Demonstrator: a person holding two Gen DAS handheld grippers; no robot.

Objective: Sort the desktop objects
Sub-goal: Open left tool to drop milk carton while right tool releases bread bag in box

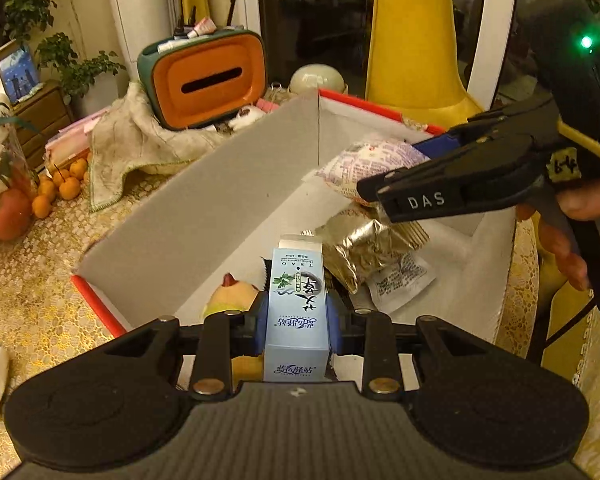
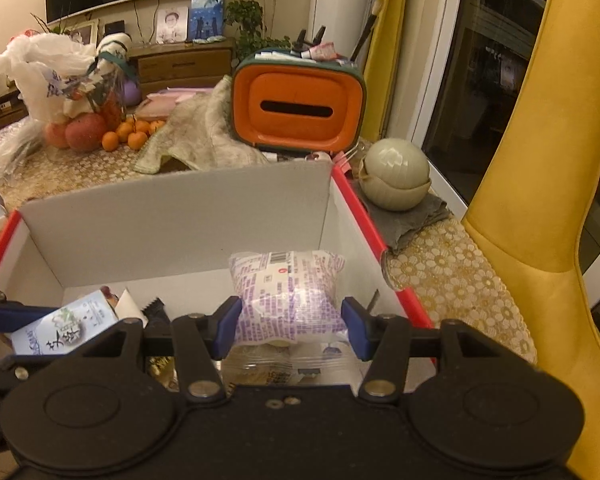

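Observation:
My left gripper (image 1: 296,316) is shut on a light blue carton (image 1: 296,312) with Chinese print, held over the near end of the red-edged cardboard box (image 1: 204,216). My right gripper (image 2: 290,328) holds a white and purple snack packet (image 2: 286,296) between its blue pads, over the same box (image 2: 172,216). The right gripper (image 1: 384,196) also shows in the left wrist view with the packet (image 1: 372,164). The blue carton also shows in the right wrist view (image 2: 60,330). Inside the box lie a silver foil pouch (image 1: 360,248), a white sachet (image 1: 400,284) and a peach-coloured object (image 1: 232,292).
An orange and green tissue box (image 2: 296,108) stands behind the cardboard box on a crumpled cloth (image 2: 196,136). Tangerines (image 2: 128,136), apples and plastic bags sit at the far left. A pale green bowl set (image 2: 394,174) rests on a grey cloth at right. A yellow chair (image 2: 540,200) stands beside the table.

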